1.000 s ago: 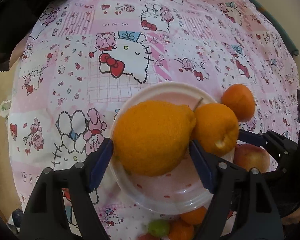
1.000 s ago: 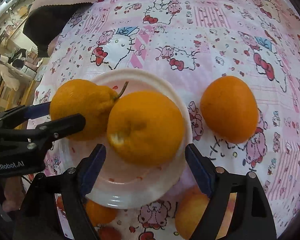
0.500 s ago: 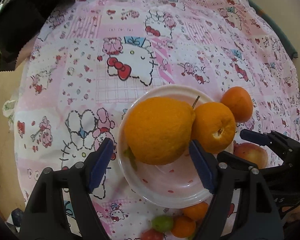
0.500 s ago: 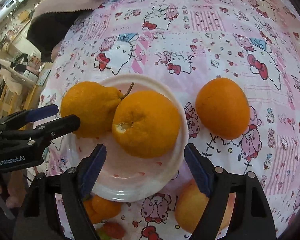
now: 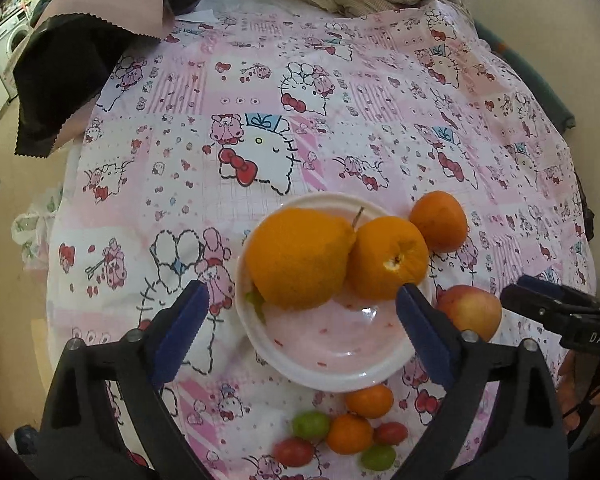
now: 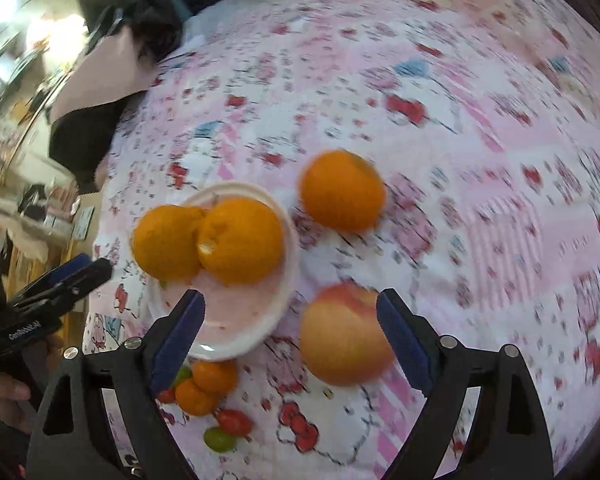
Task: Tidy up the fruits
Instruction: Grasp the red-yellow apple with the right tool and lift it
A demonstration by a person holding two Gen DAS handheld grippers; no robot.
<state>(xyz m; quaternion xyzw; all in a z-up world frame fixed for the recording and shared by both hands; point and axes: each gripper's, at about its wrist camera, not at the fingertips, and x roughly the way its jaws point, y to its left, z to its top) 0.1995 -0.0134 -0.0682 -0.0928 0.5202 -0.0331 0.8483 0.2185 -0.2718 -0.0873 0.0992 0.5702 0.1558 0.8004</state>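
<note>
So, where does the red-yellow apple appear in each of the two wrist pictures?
Left wrist view: the apple lies right of centre on the cloth, just right of the white plate, partly behind one tong finger.
Right wrist view: the apple lies low in the middle, blurred, between the open right tongs, untouched.
Shared landmark: the white plate holding two big orange fruits.

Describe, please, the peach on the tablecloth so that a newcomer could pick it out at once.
Find the white bowl on the pink cartoon tablecloth, holding two large orange citrus fruits. The peach lies on the cloth beside the bowl's rim, nearer than the lone orange. It alone is blushed red and yellow, not plain orange.
</note>
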